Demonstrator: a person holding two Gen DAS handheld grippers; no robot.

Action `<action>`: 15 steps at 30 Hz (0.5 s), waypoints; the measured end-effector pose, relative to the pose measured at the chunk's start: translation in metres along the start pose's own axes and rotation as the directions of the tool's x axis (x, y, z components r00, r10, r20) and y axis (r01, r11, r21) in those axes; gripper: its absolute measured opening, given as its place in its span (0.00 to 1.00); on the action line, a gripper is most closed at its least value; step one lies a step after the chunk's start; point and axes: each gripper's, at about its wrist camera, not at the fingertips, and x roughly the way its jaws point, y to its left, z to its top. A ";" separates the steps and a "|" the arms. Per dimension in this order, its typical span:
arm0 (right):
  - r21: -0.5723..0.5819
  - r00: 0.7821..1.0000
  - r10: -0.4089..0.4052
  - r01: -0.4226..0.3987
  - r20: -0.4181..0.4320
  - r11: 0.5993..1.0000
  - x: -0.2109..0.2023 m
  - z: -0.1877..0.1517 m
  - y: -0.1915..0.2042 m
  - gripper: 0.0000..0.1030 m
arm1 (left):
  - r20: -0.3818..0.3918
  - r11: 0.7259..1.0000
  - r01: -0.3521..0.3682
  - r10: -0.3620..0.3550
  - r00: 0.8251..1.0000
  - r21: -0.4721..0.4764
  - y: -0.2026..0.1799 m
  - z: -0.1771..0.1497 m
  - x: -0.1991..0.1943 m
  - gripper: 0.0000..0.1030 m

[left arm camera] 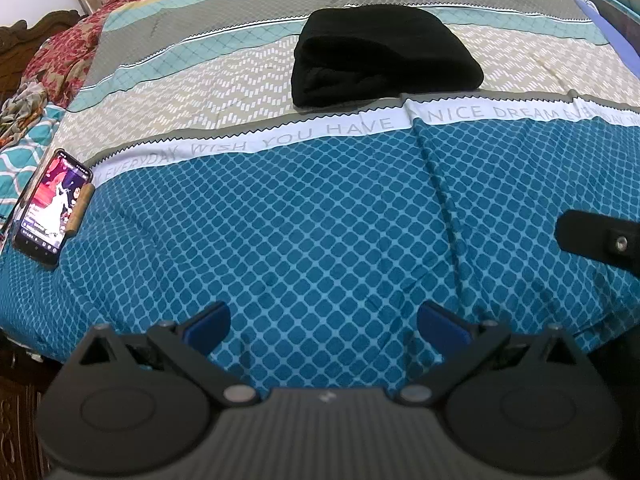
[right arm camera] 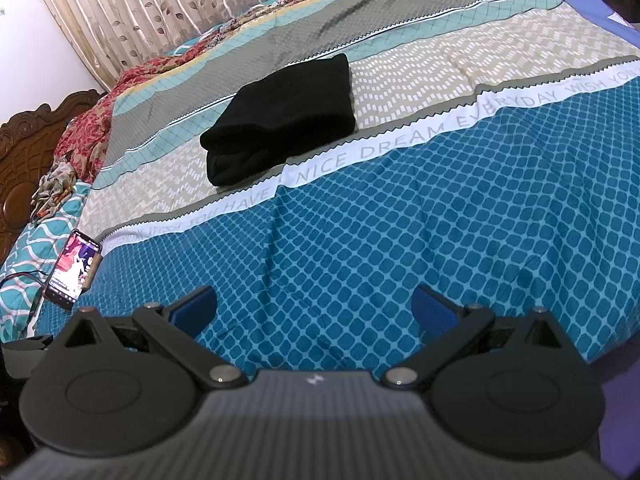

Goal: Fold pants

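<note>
The black pants (left arm camera: 384, 56) lie folded into a compact stack on the beige band of the bed cover, far ahead of both grippers; they also show in the right wrist view (right arm camera: 284, 120). My left gripper (left arm camera: 323, 322) is open and empty, held over the blue diamond-patterned part of the cover near the bed's front edge. My right gripper (right arm camera: 314, 308) is open and empty too, over the same blue area. A black part of the right gripper (left arm camera: 600, 240) shows at the right edge of the left wrist view.
A phone (left arm camera: 50, 206) with a lit screen lies at the bed's left side, also in the right wrist view (right arm camera: 74, 272), with a cable beside it. Red floral bedding (right arm camera: 92, 120) and a carved wooden headboard (right arm camera: 24, 152) are at the left. Curtains (right arm camera: 160, 12) hang behind.
</note>
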 end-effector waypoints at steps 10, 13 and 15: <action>0.003 1.000 0.000 0.000 -0.002 1.000 0.002 -0.001 -0.001 1.00 | -0.010 1.000 0.009 -0.009 1.000 -0.001 0.000 -0.001 0.002 1.00; 0.003 1.000 0.000 0.000 -0.003 1.000 0.002 0.000 -0.001 1.00 | -0.014 1.000 0.012 -0.012 1.000 -0.001 0.000 -0.002 0.003 1.00; 0.004 1.000 0.000 0.000 -0.003 1.000 0.002 -0.001 -0.001 1.00 | -0.018 1.000 0.014 -0.014 1.000 0.000 0.000 -0.002 0.003 1.00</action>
